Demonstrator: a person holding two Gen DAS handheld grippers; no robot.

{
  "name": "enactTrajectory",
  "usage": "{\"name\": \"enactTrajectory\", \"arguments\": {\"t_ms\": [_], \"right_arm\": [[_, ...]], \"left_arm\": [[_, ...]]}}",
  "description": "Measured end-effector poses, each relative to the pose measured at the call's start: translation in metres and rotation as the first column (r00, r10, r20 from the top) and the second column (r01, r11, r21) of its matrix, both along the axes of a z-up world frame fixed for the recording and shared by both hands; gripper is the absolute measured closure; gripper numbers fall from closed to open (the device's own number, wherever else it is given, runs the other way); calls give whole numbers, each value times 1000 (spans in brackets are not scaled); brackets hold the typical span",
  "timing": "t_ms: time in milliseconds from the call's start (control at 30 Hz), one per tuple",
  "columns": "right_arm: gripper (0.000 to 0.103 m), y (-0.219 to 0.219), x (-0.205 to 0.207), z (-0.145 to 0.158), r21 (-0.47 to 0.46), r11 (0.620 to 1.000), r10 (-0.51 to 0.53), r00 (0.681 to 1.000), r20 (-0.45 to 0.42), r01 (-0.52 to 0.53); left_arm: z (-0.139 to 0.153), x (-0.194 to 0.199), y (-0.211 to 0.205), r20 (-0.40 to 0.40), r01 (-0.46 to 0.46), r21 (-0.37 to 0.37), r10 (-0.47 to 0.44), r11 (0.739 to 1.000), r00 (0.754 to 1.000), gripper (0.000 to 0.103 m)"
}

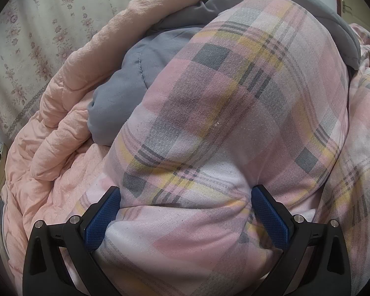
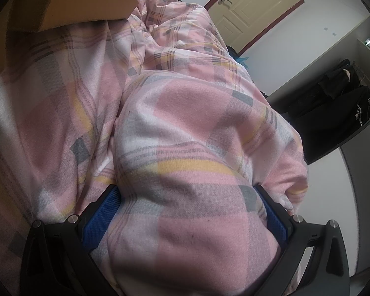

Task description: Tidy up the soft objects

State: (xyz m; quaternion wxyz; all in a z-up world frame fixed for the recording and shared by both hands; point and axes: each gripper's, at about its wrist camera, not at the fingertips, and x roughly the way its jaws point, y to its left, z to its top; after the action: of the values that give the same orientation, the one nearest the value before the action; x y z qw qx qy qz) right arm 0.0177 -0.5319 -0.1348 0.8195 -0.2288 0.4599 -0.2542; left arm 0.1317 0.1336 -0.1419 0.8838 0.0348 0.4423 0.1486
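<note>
A pink, grey and yellow plaid pillow (image 1: pixel 234 103) fills the left wrist view. My left gripper (image 1: pixel 185 197) is shut on its near end, blue pads (image 1: pixel 103 217) pressing into the fabric from both sides. The pillow rests against a grey quilt (image 1: pixel 125 93) and a peach blanket (image 1: pixel 61 133). In the right wrist view my right gripper (image 2: pixel 185 197) is shut on a bulge of the same plaid pillow (image 2: pixel 199 153), with the fabric squeezed between its blue pads (image 2: pixel 98 219). Plaid bedding (image 2: pixel 49 103) lies to the left of it.
A floral curtain (image 1: pixel 44 29) hangs at the left behind the blankets. A cardboard box (image 2: pixel 69 2) sits at the top left of the right wrist view. A cream door (image 2: pixel 254 5) and dark clothes (image 2: pixel 342 91) on a rack are at the right.
</note>
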Motion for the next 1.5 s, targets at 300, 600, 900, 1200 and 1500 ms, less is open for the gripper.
{"name": "enactTrajectory", "arguments": {"t_ms": [300, 600, 900, 1200, 1500], "right_arm": [[1, -1, 2, 0, -11, 1000, -1, 1000, -6, 1], [1, 1, 1, -1, -14, 1000, -4, 1000, -10, 4], [1, -1, 2, -1, -11, 1000, -2, 1000, -12, 2], [1, -2, 2, -1, -14, 1000, -1, 1000, -12, 1], [1, -1, 2, -1, -13, 1000, -1, 1000, -13, 1]], "left_arm": [[0, 0, 0, 0, 0, 0, 0, 1000, 1000, 0], [0, 0, 0, 0, 0, 0, 0, 1000, 1000, 0], [1, 0, -1, -2, 1, 0, -1, 1000, 1000, 0], [2, -1, -1, -3, 1, 0, -1, 1000, 1000, 0], [2, -1, -1, -1, 2, 0, -2, 1000, 1000, 0]]}}
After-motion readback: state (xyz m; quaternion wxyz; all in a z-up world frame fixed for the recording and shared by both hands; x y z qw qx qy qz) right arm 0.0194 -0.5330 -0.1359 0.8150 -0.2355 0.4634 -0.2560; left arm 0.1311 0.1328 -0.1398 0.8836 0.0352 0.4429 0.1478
